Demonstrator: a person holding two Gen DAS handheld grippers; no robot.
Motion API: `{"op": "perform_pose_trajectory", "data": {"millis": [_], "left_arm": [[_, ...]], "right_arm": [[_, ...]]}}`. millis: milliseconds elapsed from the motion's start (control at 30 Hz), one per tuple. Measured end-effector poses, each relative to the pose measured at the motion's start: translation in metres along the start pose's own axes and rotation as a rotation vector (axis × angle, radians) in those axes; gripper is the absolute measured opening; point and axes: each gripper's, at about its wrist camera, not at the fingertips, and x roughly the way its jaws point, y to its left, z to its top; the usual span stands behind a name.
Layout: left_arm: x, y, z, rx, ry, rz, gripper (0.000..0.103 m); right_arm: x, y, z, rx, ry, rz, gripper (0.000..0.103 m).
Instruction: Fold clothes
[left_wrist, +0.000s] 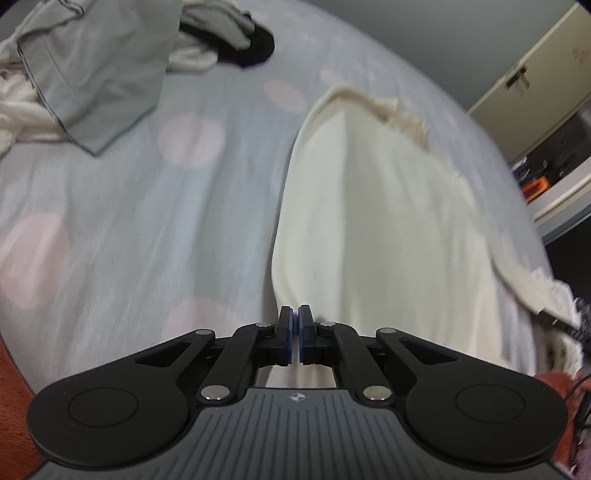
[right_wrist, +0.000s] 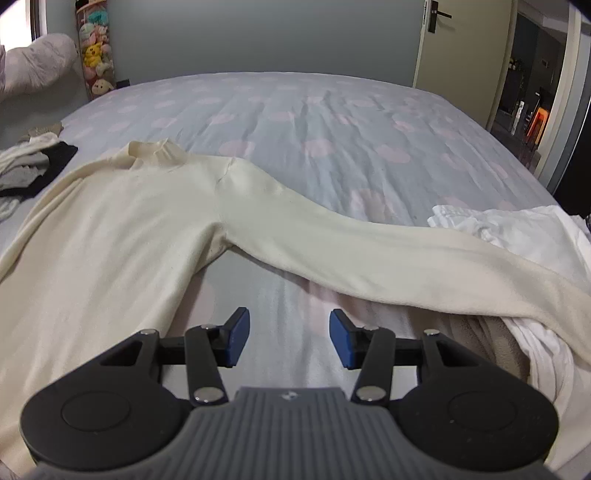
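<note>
Spread across your bed (right_wrist: 314, 122), with its pale blue dotted sheet, is the cream sweater (right_wrist: 122, 236) you are folding. Your left gripper (left_wrist: 295, 334) has its pads pressed together at the sweater's lower left edge; whether cloth is pinched between them you cannot tell from here. Your right gripper (right_wrist: 289, 341) stands wide open and empty over bare sheet, just below the armpit. Beyond it the right sleeve (right_wrist: 369, 254) runs out onto a heap of white laundry (right_wrist: 517, 229). Expect soft, light, limp knit that sags and stretches; take the sleeve near the cuff or at the shoulder seam. Other clothes (left_wrist: 92, 74) lie near the left side.
</note>
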Motion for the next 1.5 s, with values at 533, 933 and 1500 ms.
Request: {"op": "perform_pose_trajectory", "data": {"millis": [533, 933, 1500], "left_arm": [[-0.069, 0.008, 0.111, 0.129, -0.315, 0.198, 0.000], [-0.038, 0.053, 0.199, 0.152, -0.321, 0.430, 0.001], [-0.021, 0.004, 0.080, 0.201, -0.014, 0.175, 0.041]], "right_arm": [[0.005, 0.006, 0.000, -0.035, 0.030, -0.015, 0.052], [0.007, 0.006, 0.000, -0.032, 0.037, -0.016, 0.052], [0.006, -0.002, -0.001, 0.024, 0.039, 0.049, 0.052]]}}
